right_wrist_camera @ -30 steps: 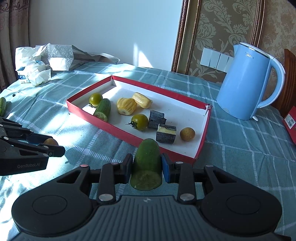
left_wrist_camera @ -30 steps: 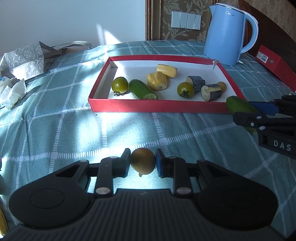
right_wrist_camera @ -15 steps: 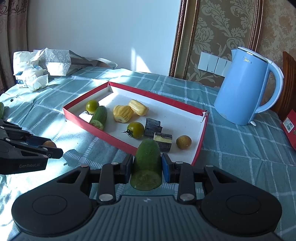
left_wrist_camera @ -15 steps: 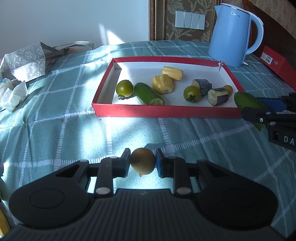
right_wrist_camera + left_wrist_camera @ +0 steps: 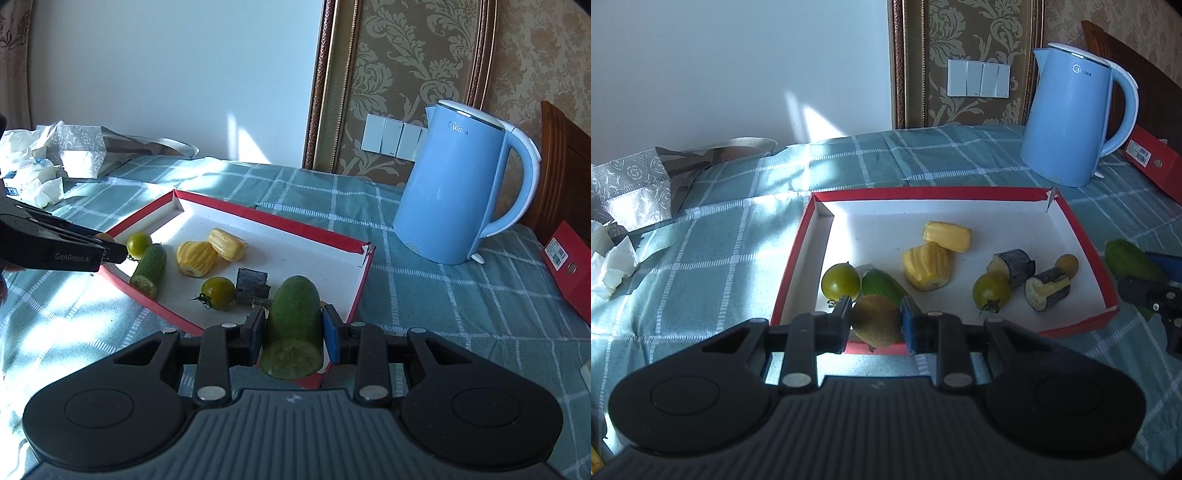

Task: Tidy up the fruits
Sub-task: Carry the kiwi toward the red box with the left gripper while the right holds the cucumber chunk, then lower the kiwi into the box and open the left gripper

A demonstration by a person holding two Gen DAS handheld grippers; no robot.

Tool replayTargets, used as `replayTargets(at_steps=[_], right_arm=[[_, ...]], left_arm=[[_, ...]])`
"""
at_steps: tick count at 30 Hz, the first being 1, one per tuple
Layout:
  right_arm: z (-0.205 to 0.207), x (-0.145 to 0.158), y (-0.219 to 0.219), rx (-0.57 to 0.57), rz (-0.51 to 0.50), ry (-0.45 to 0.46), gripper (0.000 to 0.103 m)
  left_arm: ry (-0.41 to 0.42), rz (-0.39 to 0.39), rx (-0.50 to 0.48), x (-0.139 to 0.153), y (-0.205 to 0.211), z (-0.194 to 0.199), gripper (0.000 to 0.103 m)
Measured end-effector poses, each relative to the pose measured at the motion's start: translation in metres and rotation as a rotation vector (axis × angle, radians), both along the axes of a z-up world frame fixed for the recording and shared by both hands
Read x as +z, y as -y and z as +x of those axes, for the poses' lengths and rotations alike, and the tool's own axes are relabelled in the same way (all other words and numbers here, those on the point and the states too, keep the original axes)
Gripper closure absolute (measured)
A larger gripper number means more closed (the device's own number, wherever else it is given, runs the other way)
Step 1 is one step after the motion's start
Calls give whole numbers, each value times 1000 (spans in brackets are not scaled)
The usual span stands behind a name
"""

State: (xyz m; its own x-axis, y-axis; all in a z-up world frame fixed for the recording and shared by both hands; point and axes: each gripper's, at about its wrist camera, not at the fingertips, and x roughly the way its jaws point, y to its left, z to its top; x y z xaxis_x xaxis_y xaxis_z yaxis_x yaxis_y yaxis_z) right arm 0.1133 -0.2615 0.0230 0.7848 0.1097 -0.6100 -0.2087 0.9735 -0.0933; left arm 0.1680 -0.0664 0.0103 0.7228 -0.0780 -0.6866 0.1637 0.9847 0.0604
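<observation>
Left gripper [image 5: 875, 320]: my fingers pinched a small brown round fruit [image 5: 876, 320], low in the centre of the left wrist view, in front of the tray's near wall.
Right gripper [image 5: 293, 334]: my fingers clamped a cucumber half [image 5: 293, 325], cut face toward the camera, at the lower centre of the right wrist view, over the tray's near corner.
Red tray [image 5: 1086, 254]: it lay on the checked green tablecloth [image 5: 709, 251] in mid-frame.
In the tray: two green tomatoes [image 5: 840, 281], a cucumber piece [image 5: 149, 266], two yellow corn-like pieces [image 5: 927, 268], two dark eggplant chunks [image 5: 1047, 288] and a small brown fruit [image 5: 1066, 263] at its right end.
Blue kettle [image 5: 1067, 122]: it stood upright beyond the tray, upper right.
Red box [image 5: 569, 266]: right edge of the frame.
Tissues and paper bag [image 5: 628, 184]: left edge.
</observation>
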Motion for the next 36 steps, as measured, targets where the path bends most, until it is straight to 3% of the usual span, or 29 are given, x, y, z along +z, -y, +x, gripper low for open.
replayTargets(at_steps=[36], right_arm=[[53, -8, 20, -16, -14, -6, 71]], left_arm=[[-39, 16, 37, -30, 13, 86, 78]])
